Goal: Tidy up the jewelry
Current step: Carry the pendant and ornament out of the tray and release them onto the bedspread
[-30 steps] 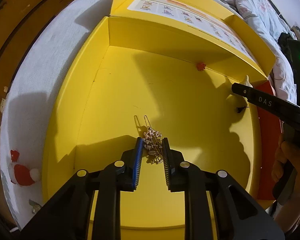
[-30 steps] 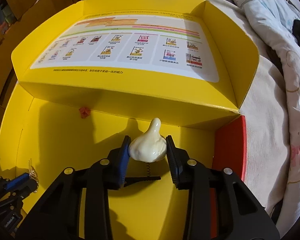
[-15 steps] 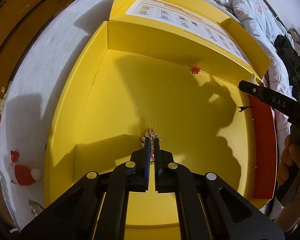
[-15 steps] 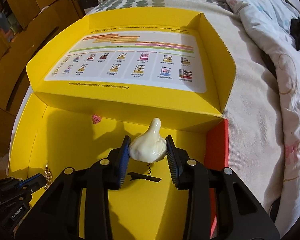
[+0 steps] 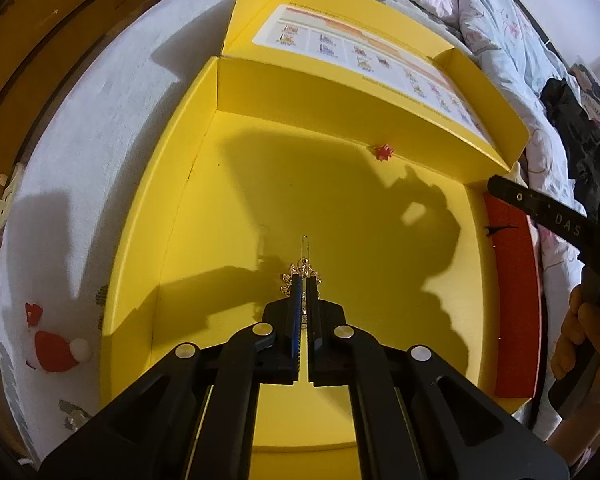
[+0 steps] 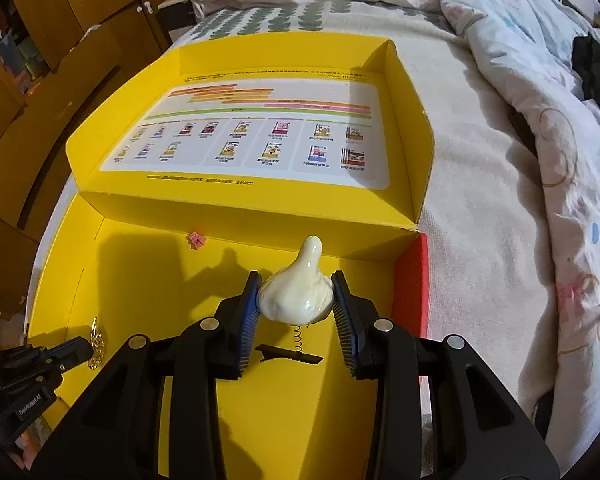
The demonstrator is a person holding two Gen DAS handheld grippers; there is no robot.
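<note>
Left wrist view showed the left gripper (image 5: pixel 303 280) pressed together, pinching a gold earring (image 5: pixel 302 270) above the yellow box (image 5: pixel 172 216) floor. The right gripper (image 6: pixel 295 300) clamped a cream garlic-shaped hair clip (image 6: pixel 296 296) over the box.

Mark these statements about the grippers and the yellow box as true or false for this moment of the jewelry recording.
1. The left gripper has its jaws shut on the gold hair clip. True.
2. The right gripper is empty. False: its jaws grip the cream duck-shaped clip, whose spring and black clip hang beneath it.
3. A small red piece lies on the yellow box floor against its far wall. True.
4. The printed sheet lies on the box floor under the grippers. False: it is inside the opened lid beyond the far wall.
5. The box rests on a wooden desk. False: it sits on a bed with light bedding.
</note>
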